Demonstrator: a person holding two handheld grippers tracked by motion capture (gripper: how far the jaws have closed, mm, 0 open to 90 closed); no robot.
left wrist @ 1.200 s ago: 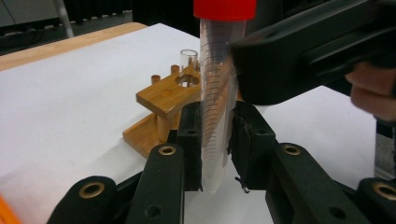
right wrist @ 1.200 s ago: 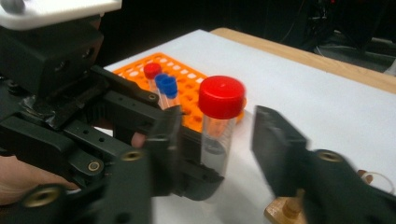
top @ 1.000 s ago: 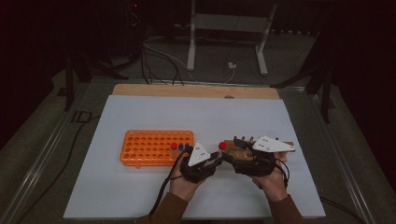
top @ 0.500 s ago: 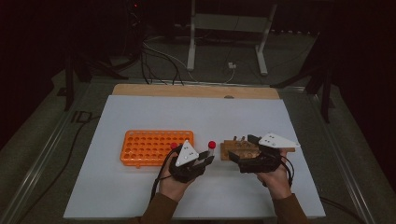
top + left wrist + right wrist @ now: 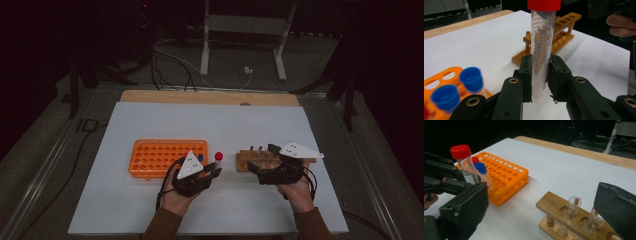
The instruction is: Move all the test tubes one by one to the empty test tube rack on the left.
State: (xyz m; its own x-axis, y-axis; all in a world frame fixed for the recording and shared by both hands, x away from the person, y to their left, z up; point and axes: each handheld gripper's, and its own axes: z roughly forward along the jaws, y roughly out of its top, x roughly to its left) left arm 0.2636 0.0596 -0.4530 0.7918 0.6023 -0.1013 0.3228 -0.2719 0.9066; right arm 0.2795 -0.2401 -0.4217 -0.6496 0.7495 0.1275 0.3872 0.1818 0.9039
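Note:
My left gripper [image 5: 215, 172] is shut on a clear tube with a red cap [image 5: 218, 156], held upright just right of the orange rack [image 5: 160, 155]. In the left gripper view both pads clamp the tube [image 5: 541, 50] low on its body. Two blue-capped tubes [image 5: 471, 78] stand in the orange rack beside it. My right gripper [image 5: 261, 160] is at the wooden rack [image 5: 250, 159]. Its jaws have just been opening and now stand wide, gripping nothing. In the right gripper view the wooden rack [image 5: 554, 207] and two glass tubes [image 5: 571, 208] lie ahead between them.
A white sheet [image 5: 300, 130] covers the table, with a wooden strip [image 5: 210, 96] along its far edge. The orange rack [image 5: 506, 175] has many free holes. Cables and a metal stand [image 5: 240, 45] lie on the floor beyond the table.
The left gripper has carried the red-capped tube leftward, away from the right gripper and the wooden rack, nearer the orange rack. The right gripper has stayed at the wooden rack.

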